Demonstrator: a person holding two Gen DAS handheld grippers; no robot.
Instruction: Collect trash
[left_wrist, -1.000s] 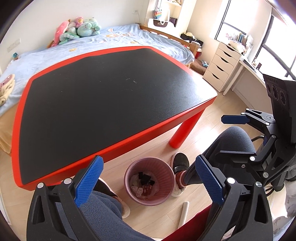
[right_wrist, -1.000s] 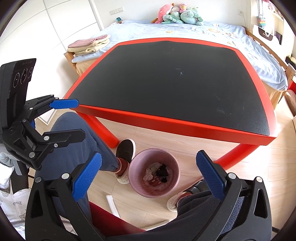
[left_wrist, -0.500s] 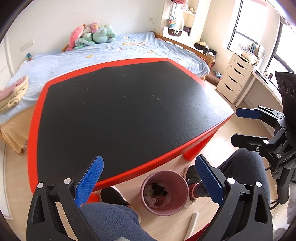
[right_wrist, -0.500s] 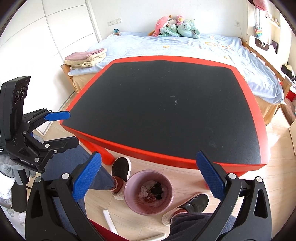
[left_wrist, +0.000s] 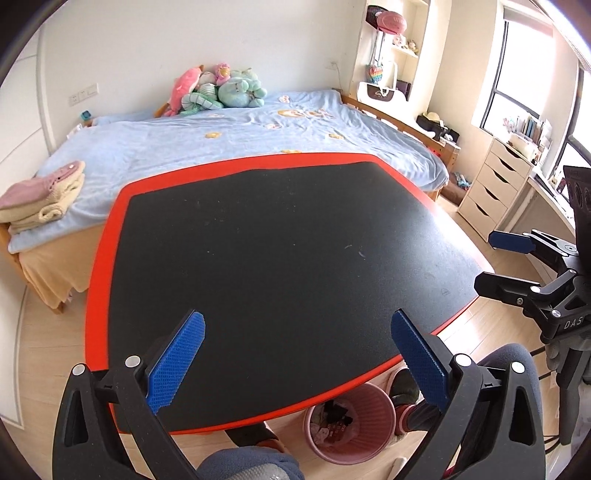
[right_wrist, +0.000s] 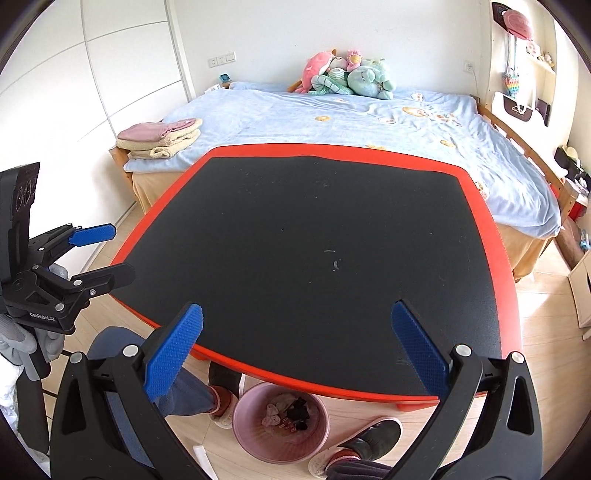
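Both the left tongs (left_wrist: 295, 354) and the right tongs (right_wrist: 295, 347) are held wide apart with nothing between them. Scraps are seen already inside the pink bin (right_wrist: 280, 421), at the bottom centre, under the counter (right_wrist: 314, 243) edge. No trash is visible on the counter, so the task is judged nearly complete.

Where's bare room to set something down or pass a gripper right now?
The black table top is bare right out to its red rim. Both the left gripper and right gripper hang open above its near edge. Below it is crowded: pink bin between the feet.
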